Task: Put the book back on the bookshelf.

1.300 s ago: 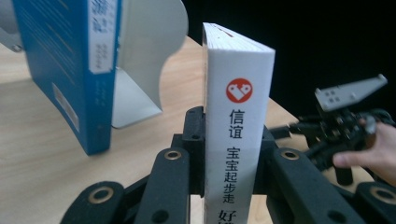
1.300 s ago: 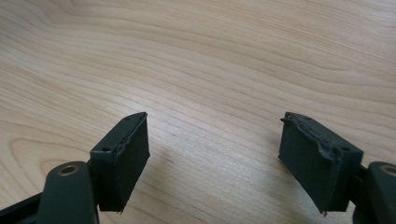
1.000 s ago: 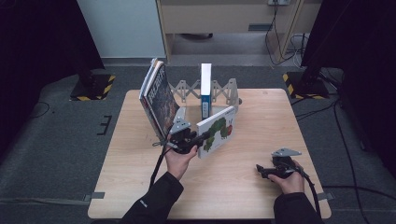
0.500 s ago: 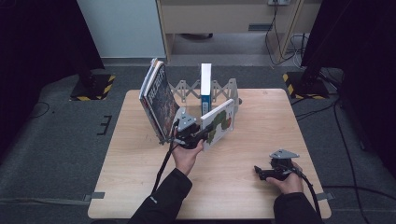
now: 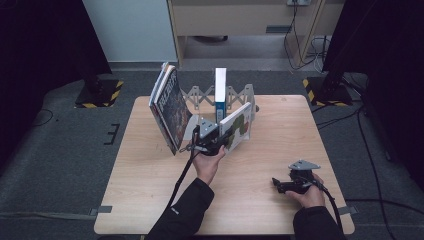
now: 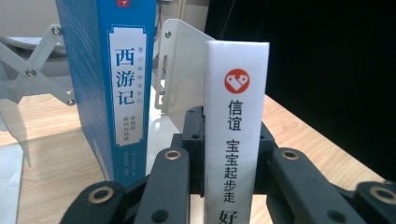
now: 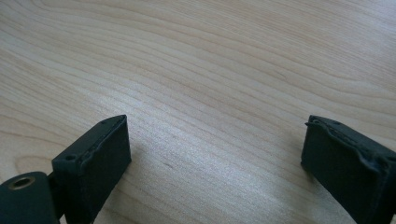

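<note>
Left claw (image 5: 220, 142) squeezes a thin white book (image 5: 236, 127) by its spine, tilted over the table (image 5: 150, 190) beside the blue book (image 5: 220, 90) in the rack (image 5: 197, 95). Right claw (image 5: 276, 184) has just been opening; nothing sits between its wide jaws.

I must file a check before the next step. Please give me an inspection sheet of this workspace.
Surface: wooden table, bare near the right hand.
Job's things: white-spined book held upright; blue book standing in the metal folding rack; large books leaning at the rack's left end.
Clutter: nothing seen.
Grippers: left gripper shut on the white-spined book's spine; right gripper open, nothing between its jaws, which have just been opening, low over the table.
Cables: one trails from each gripper; more lie on the floor beyond the table.
Surroundings: grey floor, cabinet, dark stands with striped bases.
</note>
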Tool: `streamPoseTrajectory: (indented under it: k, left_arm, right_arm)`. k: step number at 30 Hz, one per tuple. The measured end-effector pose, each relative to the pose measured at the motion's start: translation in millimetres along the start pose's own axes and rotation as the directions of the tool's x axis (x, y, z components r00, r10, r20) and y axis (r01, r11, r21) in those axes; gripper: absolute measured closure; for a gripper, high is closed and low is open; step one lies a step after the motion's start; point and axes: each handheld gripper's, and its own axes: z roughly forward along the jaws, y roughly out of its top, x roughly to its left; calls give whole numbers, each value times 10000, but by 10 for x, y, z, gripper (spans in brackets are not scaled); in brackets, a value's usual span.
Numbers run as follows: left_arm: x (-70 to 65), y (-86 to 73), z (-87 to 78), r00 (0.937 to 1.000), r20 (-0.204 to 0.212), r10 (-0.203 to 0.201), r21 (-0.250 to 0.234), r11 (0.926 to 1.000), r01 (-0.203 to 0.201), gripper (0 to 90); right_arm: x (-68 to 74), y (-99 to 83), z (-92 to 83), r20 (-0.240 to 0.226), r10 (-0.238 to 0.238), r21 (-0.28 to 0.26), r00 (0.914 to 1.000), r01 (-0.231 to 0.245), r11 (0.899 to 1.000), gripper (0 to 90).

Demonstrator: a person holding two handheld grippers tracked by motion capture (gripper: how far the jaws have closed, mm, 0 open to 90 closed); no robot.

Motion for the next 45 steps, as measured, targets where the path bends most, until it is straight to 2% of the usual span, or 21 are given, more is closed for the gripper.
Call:
streamPoseTrajectory:
  k: [6, 11, 15, 17, 26, 29, 34, 40, 45]
  left_arm:
    - [-35, -46, 116, 9995, -278, 165, -12, 9999, -165, 746]
    - [-40, -57, 180, 9983, -558, 147, -132, 9998, -154, 746]
    - [-55, -97, 254, 9982, -577, 186, 27, 9998, -185, 745]
    - [-74, -130, 296, 9972, -662, 333, 105, 9994, -327, 745]
    - [-89, -197, 401, 9932, -1000, 592, 192, 9982, -576, 744]
    - [-77, -207, 427, 9925, -1089, 563, 223, 9983, -542, 744]
    - [-61, -241, 451, 9952, -927, 325, 132, 9994, -314, 743]
    - [-73, -279, 444, 9936, -994, 537, 119, 9985, -528, 741]
    - [-87, -379, 396, 9955, -772, 553, 360, 9980, -527, 736]
  right_arm:
    - [0, 0, 0, -2, -3, 2, 10000, 3, 10000, 82]
    - [0, 0, 0, -3, -3, 3, 10000, 3, 10000, 82]
    - [0, 1, 1, -5, -3, 7, 10000, 3, 10000, 81]
    - [1, 1, 1, -1, 12, -1, 10000, -12, 10000, 81]
    - [0, 1, 1, -6, -4, 5, 10000, 4, 10000, 81]
    - [0, 1, 1, -5, -3, 6, 10000, 3, 10000, 81]
    - [0, 1, 1, -3, -3, 5, 10000, 3, 10000, 81]
    - [0, 1, 1, -6, 0, 6, 10000, 0, 10000, 81]
    - [0, 1, 1, -6, -3, 6, 10000, 3, 10000, 81]
